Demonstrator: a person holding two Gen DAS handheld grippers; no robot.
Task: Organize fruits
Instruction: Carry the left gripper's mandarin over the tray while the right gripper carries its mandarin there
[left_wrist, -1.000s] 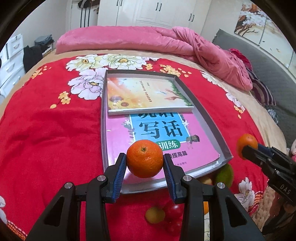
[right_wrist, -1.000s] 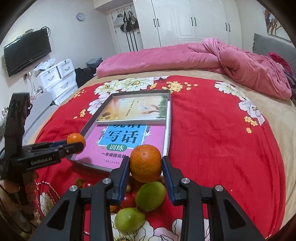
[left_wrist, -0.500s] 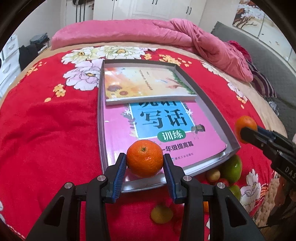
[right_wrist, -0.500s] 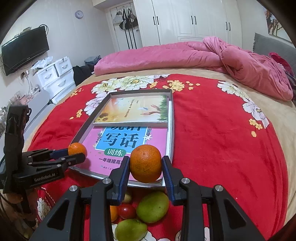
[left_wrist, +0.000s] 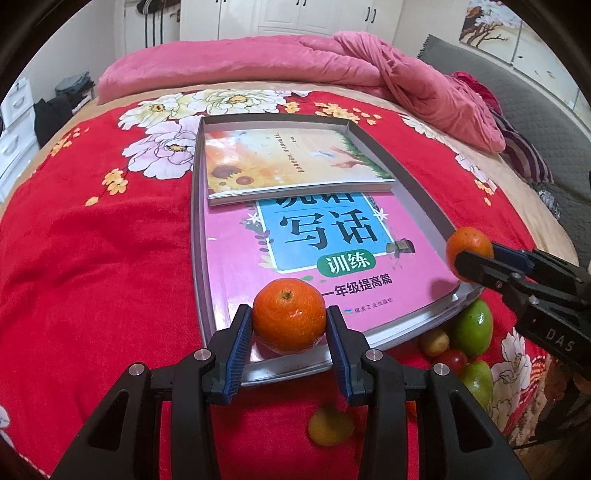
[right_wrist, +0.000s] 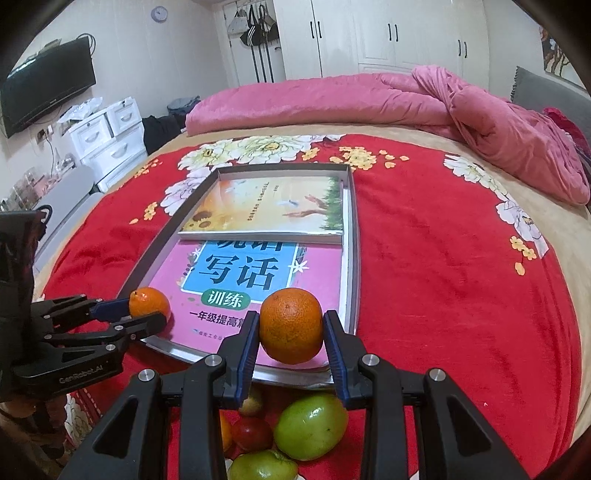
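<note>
Slippage is the main risk judged here: each round, smooth-skinned orange is pinched only at its widest girth between narrow blue pads, so a jolt or a slight loosening could let it roll off the glossy pink workbook cover (left_wrist: 236, 254) and out over the low wall of the shallow grey metal tray (left_wrist: 197, 206) onto the red floral bedspread (left_wrist: 92, 240). A second risk is seen in the loose pile of green and red fruits (right_wrist: 310, 424) lying just below the tray's near edge, at 6 o'clock in the right wrist view; these could be knocked or scattered if a hand-held gripper is lowered short of the rim. The left hand-held gripper (left_wrist: 289, 325) is clamped on a small orange tangerine (left_wrist: 289, 319), which is held over the near part of the tray above the pink workbook, and is angled steeply downward from the 6 o'clock side. The right hand-held gripper (right_wrist: 291, 326) is clamped on a second, slightly larger orange (right_wrist: 291, 325) over the tray's near right corner, likewise tilted downward. From the left wrist view the right one is seen reaching in from 3 o'clock; from the right wrist view the left one enters from 9 o'clock. A yellow landscape-cover book (left_wrist: 291, 162) is stacked at the tray's far end, at 12 o'clock.
</note>
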